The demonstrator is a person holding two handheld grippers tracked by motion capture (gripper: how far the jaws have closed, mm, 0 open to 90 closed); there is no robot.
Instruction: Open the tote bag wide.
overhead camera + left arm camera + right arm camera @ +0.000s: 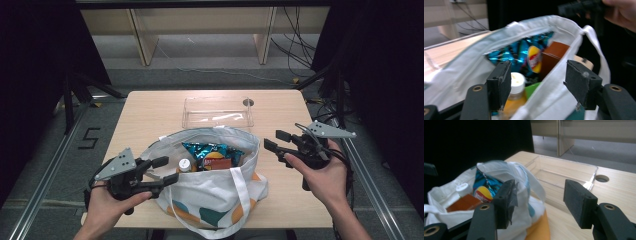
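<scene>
— Why does the bag (215, 185) sit so close to the person's edge of the table (150, 107)?

— So both hands can get at it, I'd say. It slumps there with its mouth open, and the tray (218, 112) lies just behind it, bare. Looks to me like the things inside are meant to go over into that tray.

— What's in it?

— A blue chip packet (212, 151) standing up in the middle, a brown box (223, 163) against it, and a bottle (185, 165) with a white cap on the left (orange below the cap, seen from the left gripper view).

— And the grippers?

— The left gripper (165, 171) is at the bag's left rim, jaws apart, and the near cloth edge (541, 97) runs up between them in its own view, though the pads don't press on it. My guess is it's lined up to pinch that rim and hold the mouth open.

— The right one?

— The right gripper (274, 141) hangs just off the bag's right side, jaws apart with nothing between them, aimed toward the opening. It seems ready to reach in once the rim is held.

— Any snag?

— The strap (241, 192) droops over the front; it could catch a jaw.
</scene>
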